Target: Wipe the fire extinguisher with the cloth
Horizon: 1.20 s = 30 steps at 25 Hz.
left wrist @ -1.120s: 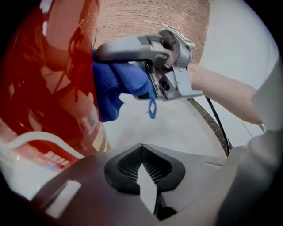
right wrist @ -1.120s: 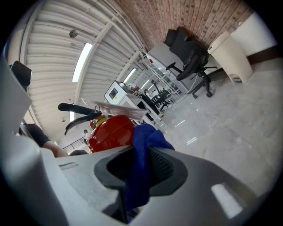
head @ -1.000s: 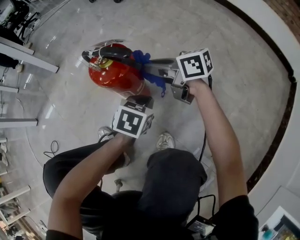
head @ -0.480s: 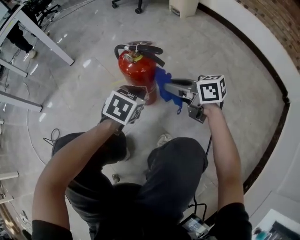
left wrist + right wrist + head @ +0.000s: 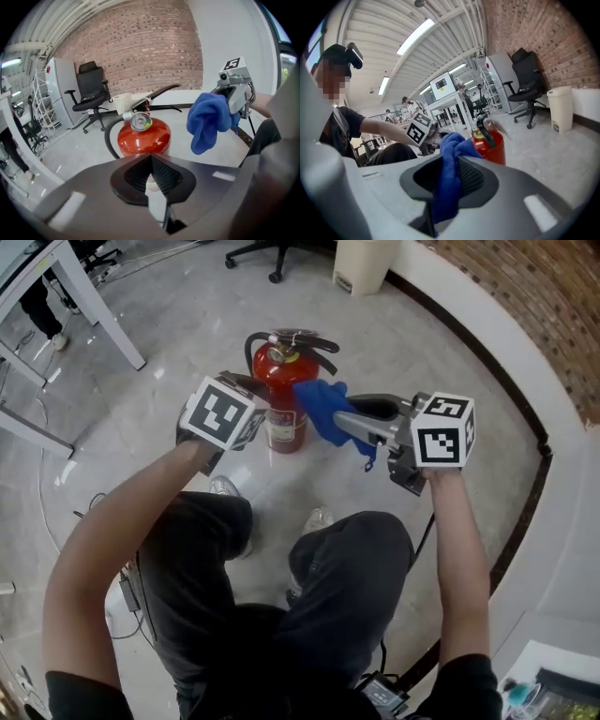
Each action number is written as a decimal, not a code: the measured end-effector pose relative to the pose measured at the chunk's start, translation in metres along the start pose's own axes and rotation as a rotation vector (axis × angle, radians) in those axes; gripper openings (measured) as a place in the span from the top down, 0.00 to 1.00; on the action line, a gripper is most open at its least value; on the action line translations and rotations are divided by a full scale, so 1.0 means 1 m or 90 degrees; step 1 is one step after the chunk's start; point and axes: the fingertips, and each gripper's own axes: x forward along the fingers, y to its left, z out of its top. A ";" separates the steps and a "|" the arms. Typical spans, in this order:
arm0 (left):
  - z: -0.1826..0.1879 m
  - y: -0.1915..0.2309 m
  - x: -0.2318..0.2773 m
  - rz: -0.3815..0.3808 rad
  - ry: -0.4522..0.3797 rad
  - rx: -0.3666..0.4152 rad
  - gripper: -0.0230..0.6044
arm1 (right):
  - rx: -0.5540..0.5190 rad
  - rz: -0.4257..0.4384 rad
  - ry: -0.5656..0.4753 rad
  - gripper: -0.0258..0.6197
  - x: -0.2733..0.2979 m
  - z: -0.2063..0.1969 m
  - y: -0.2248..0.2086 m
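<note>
A red fire extinguisher stands upright on the floor, with a black hose and handle on top; it also shows as the extinguisher and the extinguisher. My right gripper is shut on a blue cloth, held in the air just right of the cylinder's top. The cloth hangs bunched between the right jaws, and the cloth shows at the right of the left gripper view. My left gripper is shut with nothing in it, raised close to the extinguisher's left side. Whether it touches I cannot tell.
A beige waste bin and an office chair base stand at the back. A white desk leg is at the left. A curved dark floor border and low white wall run along the right. A cable lies near my feet.
Both grippers have risen and drawn back from the extinguisher, which now shows upright and farther off. The cloth stays in the right gripper. The view has tilted up, showing bin and chair.
</note>
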 end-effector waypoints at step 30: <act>0.049 0.065 0.006 -0.009 -0.091 -0.041 0.96 | -0.192 0.047 0.265 0.81 0.089 0.117 -0.089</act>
